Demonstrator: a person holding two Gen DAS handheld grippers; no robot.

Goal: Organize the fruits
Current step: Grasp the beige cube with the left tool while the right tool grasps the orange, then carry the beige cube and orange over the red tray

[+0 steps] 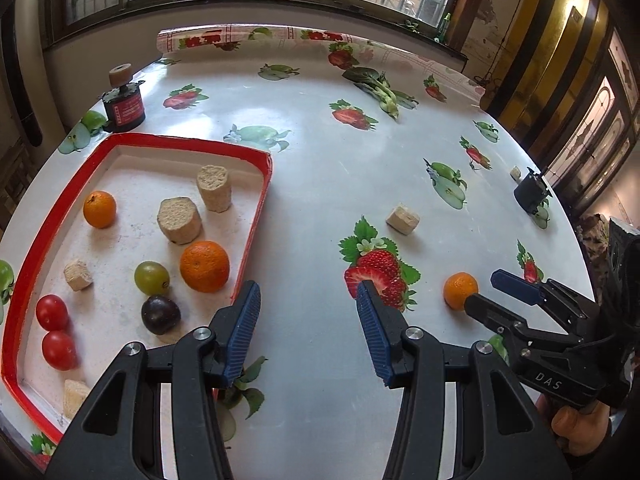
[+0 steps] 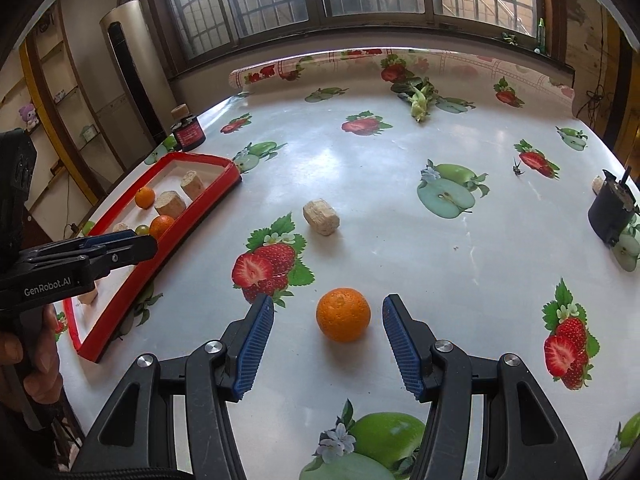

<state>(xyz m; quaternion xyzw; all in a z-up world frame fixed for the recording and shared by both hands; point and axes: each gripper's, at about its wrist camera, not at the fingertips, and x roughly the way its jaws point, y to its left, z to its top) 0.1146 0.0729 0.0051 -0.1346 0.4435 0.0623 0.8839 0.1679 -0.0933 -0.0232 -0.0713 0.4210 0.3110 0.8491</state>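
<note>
Tablecloth (image 2: 360,184) under dimpled orange (image 2: 343,314)

Quick count: three oranges (image 1: 204,266), two of them in the red tray (image 1: 256,216) and one loose on the surface (image 1: 320,152). Two tomatoes (image 1: 52,312), one green grape (image 1: 151,278), one dark plum (image 1: 161,314), five cork chunks (image 1: 179,220), two black jars (image 1: 124,106), one leafy green (image 1: 378,86).

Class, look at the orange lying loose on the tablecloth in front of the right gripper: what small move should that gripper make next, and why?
Probably ease the right gripper forward and close on the orange. Its jaws stand open, the orange sits just ahead of the gap between them, untouched, while the other fruit is already in the red tray.
</note>
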